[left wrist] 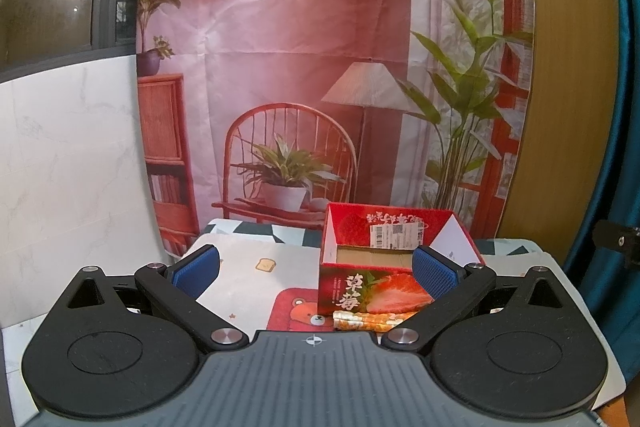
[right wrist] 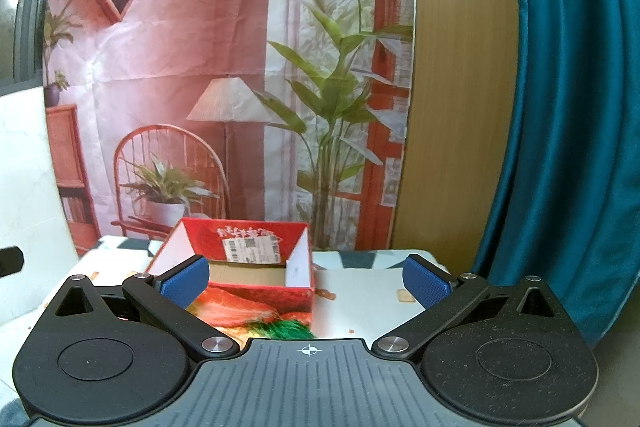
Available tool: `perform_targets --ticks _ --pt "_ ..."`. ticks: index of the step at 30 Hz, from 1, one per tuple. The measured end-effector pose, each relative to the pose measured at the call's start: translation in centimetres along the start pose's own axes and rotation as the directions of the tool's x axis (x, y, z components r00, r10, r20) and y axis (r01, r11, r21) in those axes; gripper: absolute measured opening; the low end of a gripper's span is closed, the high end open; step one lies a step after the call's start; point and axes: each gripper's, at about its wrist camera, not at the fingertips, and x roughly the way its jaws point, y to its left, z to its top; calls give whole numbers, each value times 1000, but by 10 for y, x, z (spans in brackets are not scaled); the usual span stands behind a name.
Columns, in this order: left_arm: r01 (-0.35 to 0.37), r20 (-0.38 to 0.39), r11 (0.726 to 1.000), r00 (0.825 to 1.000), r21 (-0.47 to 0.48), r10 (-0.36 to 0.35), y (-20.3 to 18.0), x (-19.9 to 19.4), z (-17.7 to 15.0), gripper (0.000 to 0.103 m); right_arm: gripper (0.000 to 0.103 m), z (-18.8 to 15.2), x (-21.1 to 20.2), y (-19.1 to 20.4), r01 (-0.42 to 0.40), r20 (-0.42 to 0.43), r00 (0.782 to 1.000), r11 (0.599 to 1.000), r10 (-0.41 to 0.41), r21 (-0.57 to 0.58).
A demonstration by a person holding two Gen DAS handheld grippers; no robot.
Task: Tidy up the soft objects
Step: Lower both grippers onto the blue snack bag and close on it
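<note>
A red strawberry-printed cardboard box [left wrist: 360, 291] stands open on the table, its brown bottom bare; the right wrist view shows the same box [right wrist: 264, 297] from its other side. In front of it lies a gold and orange soft item [left wrist: 370, 321], partly hidden by my gripper body. A green fluffy item [right wrist: 286, 331] peeks out at the box's near side. My left gripper [left wrist: 316, 273] is open, held back from the box with nothing between its blue pads. My right gripper [right wrist: 306, 281] is open too, and holds nothing.
The table wears a white cloth [left wrist: 248, 267] with toast and bear prints. A printed room backdrop [left wrist: 304, 67] hangs behind it. A wooden panel [right wrist: 456, 87] and a teal curtain [right wrist: 560, 127] stand at the right, a white marble wall [left wrist: 72, 167] at the left.
</note>
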Motion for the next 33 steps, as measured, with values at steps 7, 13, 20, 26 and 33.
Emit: perform_targets --ticks 7,13,20,26,33 --pt "29 -53 1000 998 0 -29 -1 19 -12 103 103 -19 20 -13 -76 57 996 996 74 47" --pt "44 -125 999 991 -19 -46 0 42 -27 103 103 -42 37 -16 -104 107 990 992 96 74" --pt "12 -204 999 979 -31 -19 6 82 -54 103 103 -68 63 -5 -137 41 990 990 136 20" --pt "-3 -230 1000 973 -22 -3 7 106 -79 103 103 -95 86 2 -164 15 986 986 164 -2" --pt "49 -286 996 956 -74 -69 14 139 -108 102 103 -134 126 3 -175 -79 982 985 174 -9"
